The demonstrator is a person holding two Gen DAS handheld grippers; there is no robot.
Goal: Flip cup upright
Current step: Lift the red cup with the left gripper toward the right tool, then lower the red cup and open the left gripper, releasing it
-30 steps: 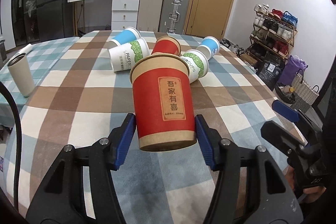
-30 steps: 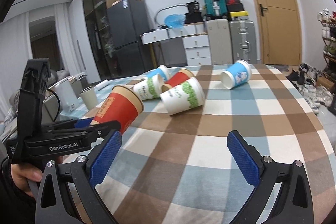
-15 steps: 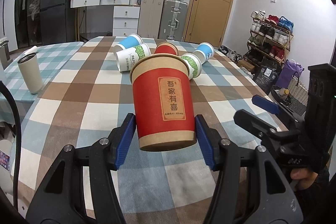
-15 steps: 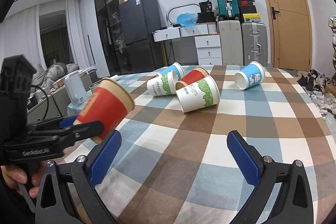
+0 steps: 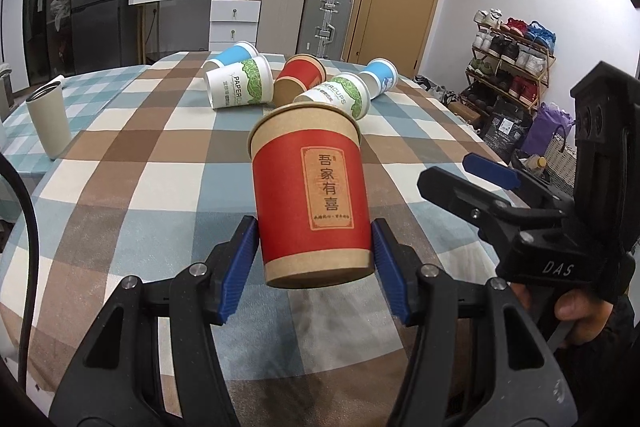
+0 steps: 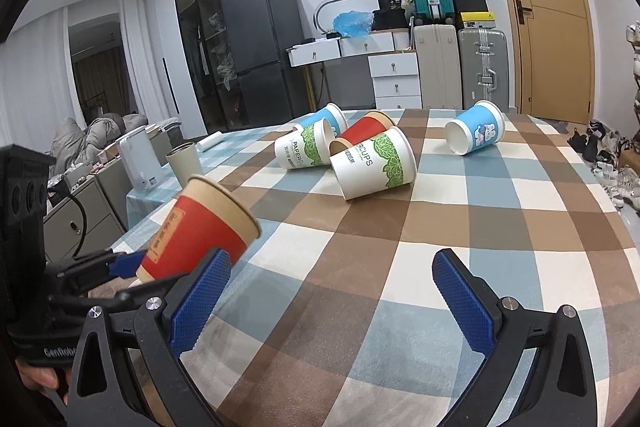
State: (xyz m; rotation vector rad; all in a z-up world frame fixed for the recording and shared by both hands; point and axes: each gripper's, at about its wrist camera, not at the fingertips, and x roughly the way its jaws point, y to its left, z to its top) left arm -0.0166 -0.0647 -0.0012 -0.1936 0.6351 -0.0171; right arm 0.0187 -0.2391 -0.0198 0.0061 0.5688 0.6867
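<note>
My left gripper (image 5: 314,259) is shut on a red paper cup (image 5: 312,195) with a kraft rim and an orange label, gripping it near its base. The right wrist view shows the same cup (image 6: 200,227) tilted, mouth up and to the right, held above the checked tablecloth (image 6: 440,227). My right gripper (image 6: 332,295) is open and empty over the near part of the table; it also shows at the right of the left wrist view (image 5: 480,179). Several more cups lie on their sides at the far end: two white-green (image 6: 374,163), one red (image 6: 366,129), two blue (image 6: 476,133).
A grey tumbler (image 5: 48,125) stands upright at the table's left edge. A shoe rack (image 5: 512,55) and bags stand right of the table. Suitcases, drawers and a fridge line the back wall.
The left gripper has carried the red cup nearer and lower toward the near table area. The right gripper has drawn closer beside the left one, still open.
</note>
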